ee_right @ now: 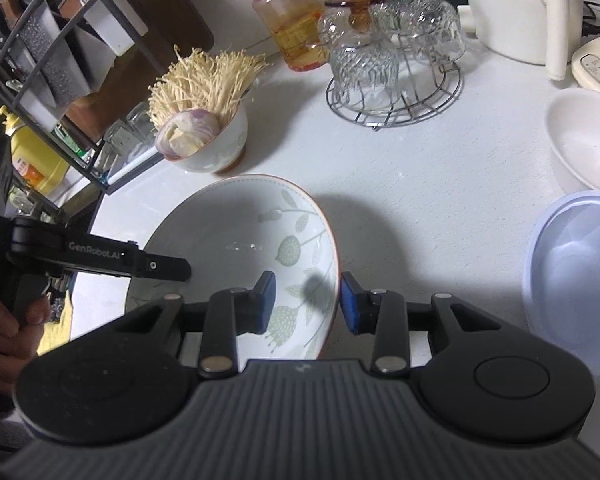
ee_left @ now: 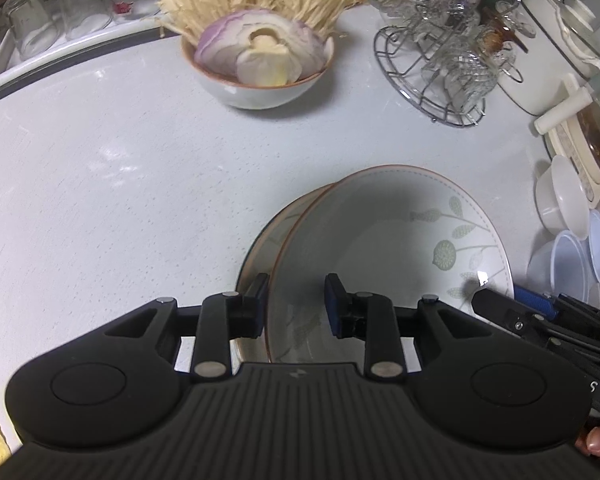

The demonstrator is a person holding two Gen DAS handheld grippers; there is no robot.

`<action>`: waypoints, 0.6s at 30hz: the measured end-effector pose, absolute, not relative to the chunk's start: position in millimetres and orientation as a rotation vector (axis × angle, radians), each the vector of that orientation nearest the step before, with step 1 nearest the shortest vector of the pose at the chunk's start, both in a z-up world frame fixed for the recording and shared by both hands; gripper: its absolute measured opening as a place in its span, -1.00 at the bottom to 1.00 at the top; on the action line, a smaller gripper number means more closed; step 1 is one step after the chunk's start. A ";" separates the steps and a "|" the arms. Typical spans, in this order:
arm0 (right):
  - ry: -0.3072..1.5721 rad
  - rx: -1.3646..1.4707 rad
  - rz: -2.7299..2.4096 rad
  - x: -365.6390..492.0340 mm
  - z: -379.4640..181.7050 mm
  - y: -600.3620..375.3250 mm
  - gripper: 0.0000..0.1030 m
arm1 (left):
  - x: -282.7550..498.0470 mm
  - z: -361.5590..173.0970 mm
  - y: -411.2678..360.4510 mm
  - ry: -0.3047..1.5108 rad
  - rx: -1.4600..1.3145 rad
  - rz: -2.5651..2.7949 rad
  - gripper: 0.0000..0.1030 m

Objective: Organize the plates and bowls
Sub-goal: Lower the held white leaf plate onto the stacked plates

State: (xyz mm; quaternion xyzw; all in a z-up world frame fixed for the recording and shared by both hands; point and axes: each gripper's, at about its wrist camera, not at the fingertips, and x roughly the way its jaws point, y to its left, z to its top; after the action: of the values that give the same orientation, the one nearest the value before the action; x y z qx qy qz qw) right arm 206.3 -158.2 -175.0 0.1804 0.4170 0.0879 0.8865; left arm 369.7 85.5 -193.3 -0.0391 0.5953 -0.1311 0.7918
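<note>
A leaf-patterned plate (ee_left: 400, 240) with a brown rim lies skewed over a second plate (ee_left: 268, 236) on the white counter. My left gripper (ee_left: 296, 304) straddles its near-left rim, with the outer pad beside the rim and a clear gap to the inner pad. My right gripper (ee_right: 307, 300) straddles the same plate (ee_right: 228, 232) at its right rim, and bare plate shows between the rim and its inner pad. In the left wrist view the right gripper (ee_left: 508, 302) sits at the plate's right edge. One of the left gripper's fingers (ee_right: 168, 268) reaches over the plate's left side.
A bowl (ee_left: 260, 88) of onion and enoki mushrooms stands behind the plates. A wire rack of glasses (ee_left: 432, 76) is at the back right and a tray of tumblers (ee_left: 40, 40) at the back left. To the right are a white bowl (ee_right: 588, 140) and plastic tubs (ee_right: 576, 276). A knife rack (ee_right: 60, 60) stands on the left.
</note>
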 end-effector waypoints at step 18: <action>0.896 0.301 0.174 212.6 -179.5 -146.8 -0.40 | 364.3 -188.0 120.6 1.370 -0.291 -0.311 -0.18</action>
State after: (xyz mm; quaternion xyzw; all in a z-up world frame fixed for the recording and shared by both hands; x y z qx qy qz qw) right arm 212.6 -146.8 -179.5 0.1445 0.4309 0.0836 0.8868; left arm 364.3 120.6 -188.0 -0.1333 0.6279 -0.1425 0.7535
